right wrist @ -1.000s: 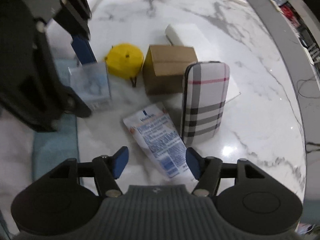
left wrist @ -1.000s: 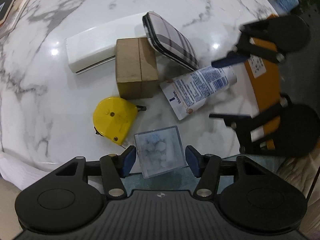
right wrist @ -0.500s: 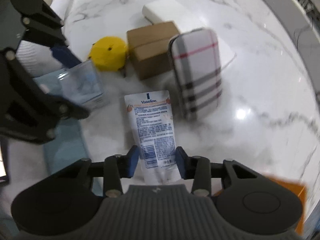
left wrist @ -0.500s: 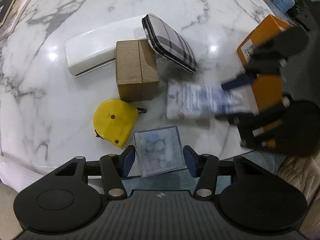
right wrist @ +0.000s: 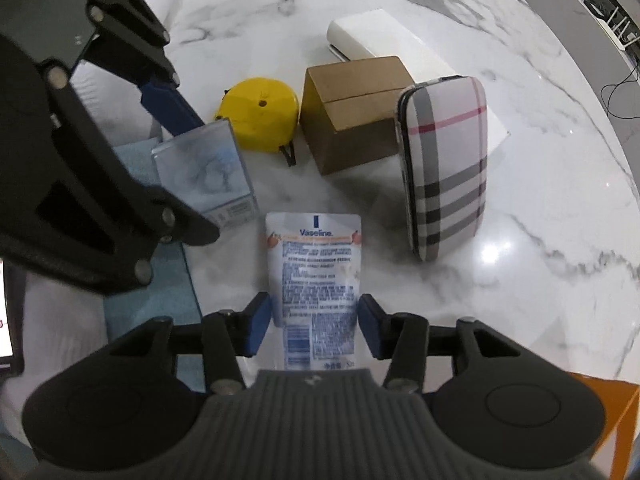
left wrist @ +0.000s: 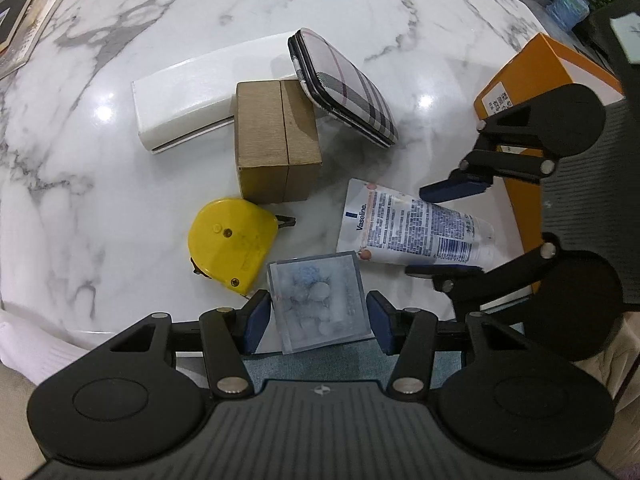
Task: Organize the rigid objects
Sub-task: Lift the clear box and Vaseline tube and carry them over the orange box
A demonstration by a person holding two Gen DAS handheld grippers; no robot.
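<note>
On the marble table (left wrist: pixel 120 208), from left to right: the white flat box (left wrist: pixel 180 108); the yellow tape measure (left wrist: pixel 228 246); the brown carton (left wrist: pixel 276 140); the plaid case (left wrist: pixel 346 88) leaning on the carton. The left gripper (left wrist: pixel 318 314) pinches the clear plastic box (left wrist: pixel 318 298) near the table edge. The right gripper (right wrist: pixel 314 322) has its jaws opening around the Vaseline tube (right wrist: pixel 314 272), lying flat; whether its pads touch the tube I cannot tell. An orange box (left wrist: pixel 532 80) stands at the far right.
</note>
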